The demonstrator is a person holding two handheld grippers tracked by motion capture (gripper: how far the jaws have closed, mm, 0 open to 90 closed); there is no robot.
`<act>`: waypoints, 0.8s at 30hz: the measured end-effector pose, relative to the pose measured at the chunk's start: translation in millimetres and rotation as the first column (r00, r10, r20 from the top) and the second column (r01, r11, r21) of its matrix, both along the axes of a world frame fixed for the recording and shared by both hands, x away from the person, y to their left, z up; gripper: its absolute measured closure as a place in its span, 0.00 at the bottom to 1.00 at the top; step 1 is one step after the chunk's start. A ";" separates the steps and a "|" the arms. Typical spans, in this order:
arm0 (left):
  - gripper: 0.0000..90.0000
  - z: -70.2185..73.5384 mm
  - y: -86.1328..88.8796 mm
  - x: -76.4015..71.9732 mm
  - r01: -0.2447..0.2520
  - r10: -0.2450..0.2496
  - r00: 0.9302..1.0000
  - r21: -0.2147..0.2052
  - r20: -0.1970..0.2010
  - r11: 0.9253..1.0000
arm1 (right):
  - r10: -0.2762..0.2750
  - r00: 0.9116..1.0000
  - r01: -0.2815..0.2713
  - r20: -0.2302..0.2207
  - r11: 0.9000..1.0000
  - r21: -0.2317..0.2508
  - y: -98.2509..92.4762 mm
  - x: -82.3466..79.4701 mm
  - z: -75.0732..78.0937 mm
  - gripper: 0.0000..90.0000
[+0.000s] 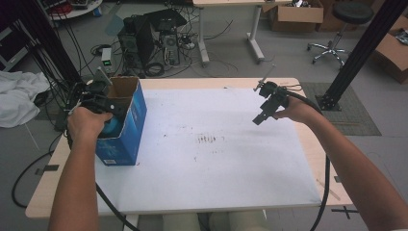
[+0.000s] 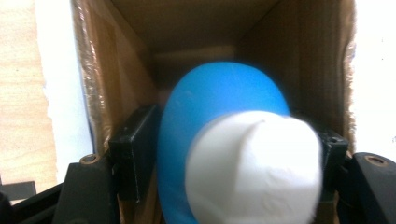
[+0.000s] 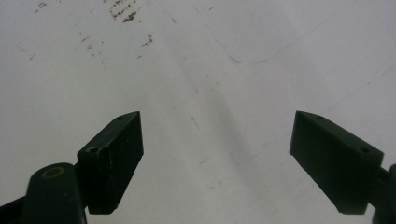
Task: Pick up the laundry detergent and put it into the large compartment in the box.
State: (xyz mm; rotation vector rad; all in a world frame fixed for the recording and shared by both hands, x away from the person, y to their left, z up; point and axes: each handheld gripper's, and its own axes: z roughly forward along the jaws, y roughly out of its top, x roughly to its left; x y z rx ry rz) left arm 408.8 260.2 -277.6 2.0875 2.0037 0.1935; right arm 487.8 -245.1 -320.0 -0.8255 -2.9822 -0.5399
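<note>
The left tongs (image 1: pixel 101 98) are black, with a grey three-cornered plate on top and a black cable trailing from the body. Seen along their own length, they carry two blocky black jaws with brass-ringed screw holes at the roots. The right tongs (image 1: pixel 263 114) are black too, their flat rectangular pads showing small screw holes, and a thick black cable runs back from them. Both forearms are bare, without sleeves.

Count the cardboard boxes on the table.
1: the blue box with its open brown top stands at the table's left edge, with the left gripper at its opening. Others sit on the floor beyond.
</note>
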 end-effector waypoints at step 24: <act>0.31 42.8 -1.8 -10.9 0.001 -0.001 0.998 0.004 0.064 1.000 | 0.001 1.000 -0.001 0.017 1.000 0.014 -4.0 -6.6 8.0 0.19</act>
